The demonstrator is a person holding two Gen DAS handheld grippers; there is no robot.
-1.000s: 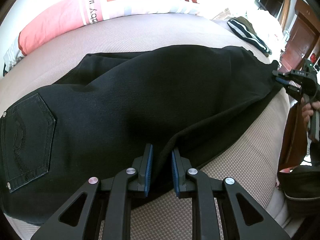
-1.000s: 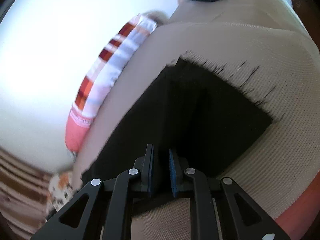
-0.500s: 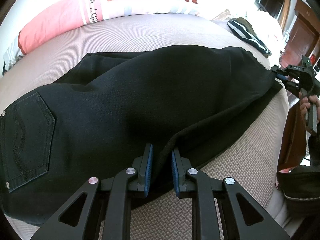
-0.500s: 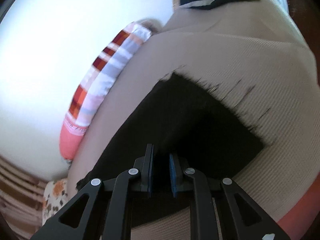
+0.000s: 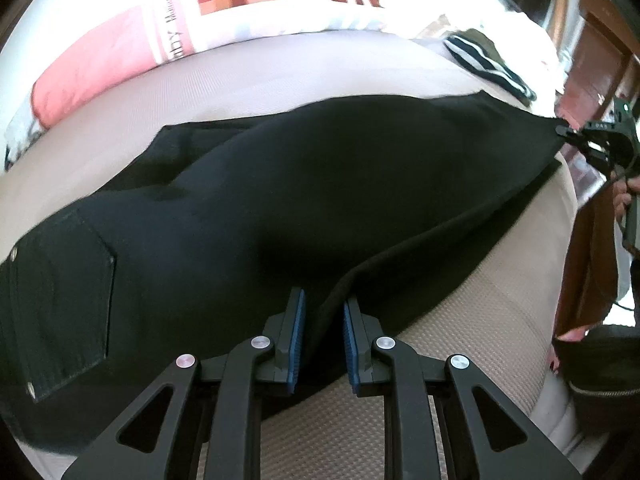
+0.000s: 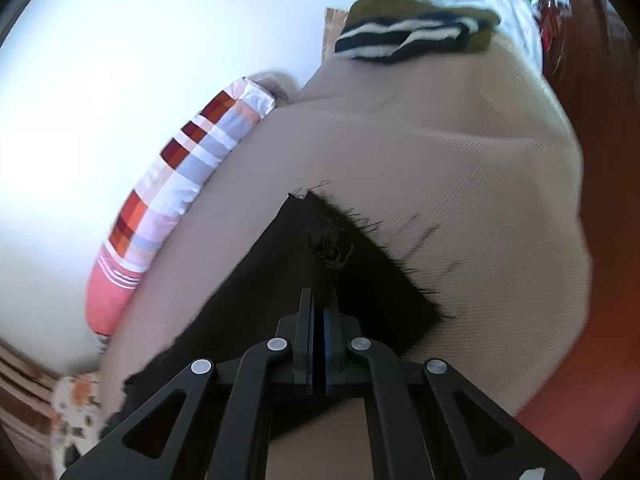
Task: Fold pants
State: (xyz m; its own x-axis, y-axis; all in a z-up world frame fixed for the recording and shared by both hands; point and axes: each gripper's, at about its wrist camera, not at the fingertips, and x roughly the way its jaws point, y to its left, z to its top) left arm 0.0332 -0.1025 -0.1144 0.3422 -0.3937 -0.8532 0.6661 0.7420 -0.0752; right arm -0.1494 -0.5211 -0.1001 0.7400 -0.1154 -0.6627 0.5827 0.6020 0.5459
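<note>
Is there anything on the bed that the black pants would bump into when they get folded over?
Nothing visible. The black pants lie alone on the bare bed cover. The striped garment sits beyond the leg end and the pillow along the far edge, both apart from them. Both grippers already pinch the pants.

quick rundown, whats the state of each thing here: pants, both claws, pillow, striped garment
pants: laid out lengthwise on the bed, back pocket up, not yet folded across
left claw: pads on either side of the raised near edge of the pants
right claw: shut on the frayed hem of the pants
pillow: lying along the bed's far edge
striped garment: bunched at the bed's corner, untouched
</note>
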